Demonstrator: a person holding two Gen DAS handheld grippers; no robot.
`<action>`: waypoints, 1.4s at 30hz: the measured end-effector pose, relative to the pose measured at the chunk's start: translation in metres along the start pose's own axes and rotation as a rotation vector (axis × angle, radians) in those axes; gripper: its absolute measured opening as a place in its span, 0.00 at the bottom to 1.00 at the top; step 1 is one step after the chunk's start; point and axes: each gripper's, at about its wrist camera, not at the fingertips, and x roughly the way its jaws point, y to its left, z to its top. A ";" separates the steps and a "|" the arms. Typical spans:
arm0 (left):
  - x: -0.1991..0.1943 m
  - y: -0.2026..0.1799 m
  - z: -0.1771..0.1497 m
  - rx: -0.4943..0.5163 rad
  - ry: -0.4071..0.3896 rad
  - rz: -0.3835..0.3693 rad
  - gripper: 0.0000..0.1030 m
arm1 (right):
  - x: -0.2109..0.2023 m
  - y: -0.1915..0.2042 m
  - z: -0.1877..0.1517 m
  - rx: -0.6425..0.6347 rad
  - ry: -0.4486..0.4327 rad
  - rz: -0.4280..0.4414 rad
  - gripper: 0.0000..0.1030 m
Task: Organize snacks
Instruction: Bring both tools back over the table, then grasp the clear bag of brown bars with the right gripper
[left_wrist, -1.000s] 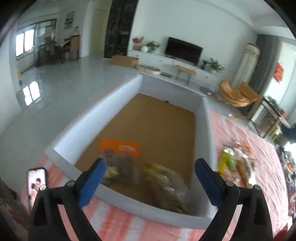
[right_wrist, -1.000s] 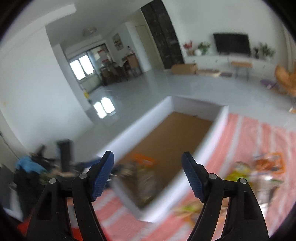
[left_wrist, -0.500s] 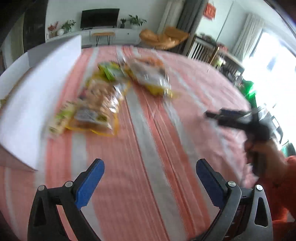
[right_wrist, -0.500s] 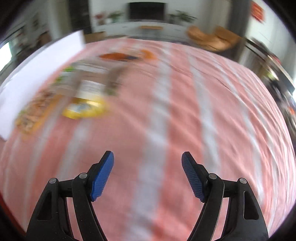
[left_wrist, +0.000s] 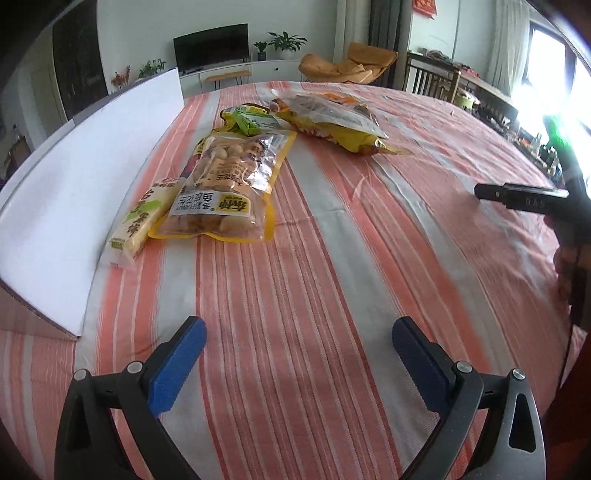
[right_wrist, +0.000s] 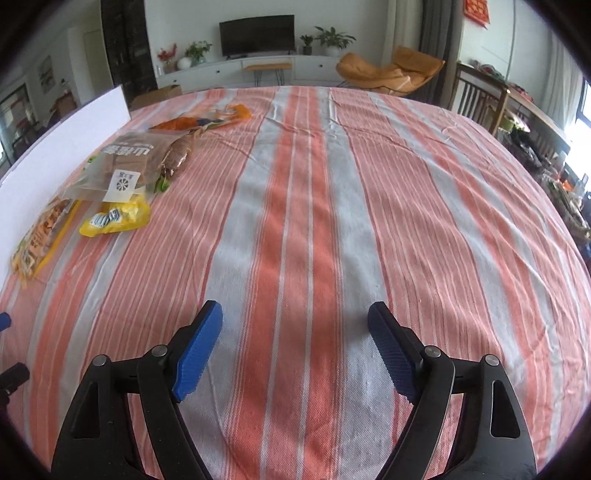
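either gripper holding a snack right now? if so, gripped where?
Nothing is held. The left gripper and right gripper are both open over bare striped cloth, the right's jaws having just been opening. The snack packs lie untouched beside the white box.

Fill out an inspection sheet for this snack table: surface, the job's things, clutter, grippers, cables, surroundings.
Surface: striped tablecloth, orange and grey, slightly wrinkled.
Job's things: peanut bag flat beside the white box wall; a pale bar pack partly under its edge, against the wall; green packets and a yellow and clear bag farther back; orange packet at the far end.
Clutter: nothing seen.
Grippers: left gripper open, nothing between the jaws; right gripper has just been opening, nothing between the jaws. Both are over bare cloth.
Cables: nothing seen.
Surroundings: television, potted plants, orange chair, bright window on the right.
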 end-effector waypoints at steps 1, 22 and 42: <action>0.001 0.000 0.000 -0.001 0.000 -0.001 0.98 | -0.003 -0.001 -0.003 0.000 0.000 -0.001 0.82; -0.010 -0.005 -0.006 -0.013 0.047 -0.034 1.00 | -0.006 -0.002 -0.006 0.003 0.001 -0.003 0.83; -0.010 -0.002 -0.012 0.030 -0.006 -0.008 1.00 | -0.002 0.007 0.044 0.157 0.123 0.182 0.84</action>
